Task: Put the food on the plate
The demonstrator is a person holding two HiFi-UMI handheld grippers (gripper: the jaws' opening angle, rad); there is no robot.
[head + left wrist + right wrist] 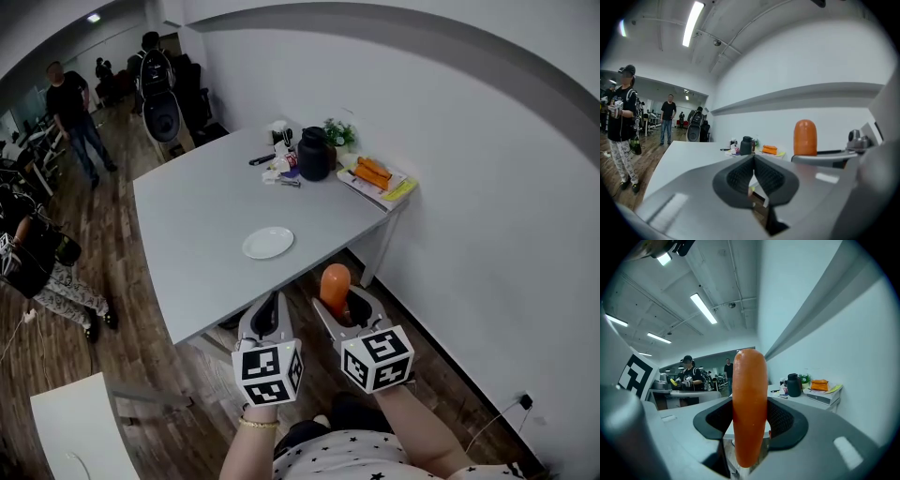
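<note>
Cool ceiling strip lights (692, 23) flood my workspace evenly, leaving the white table (216, 234) bright and almost shadowless, while the far left of the room is dimmer. All three views bow heavily at the edges, and black corners ring both gripper views. My left hand-held gripper (753, 176) looms soft and out of focus, small glare patches on its grey body. The orange food (750, 404) carries a faint sheen.

Table clutter (281, 171) indistinct, right forearm (427, 436) cropped
</note>
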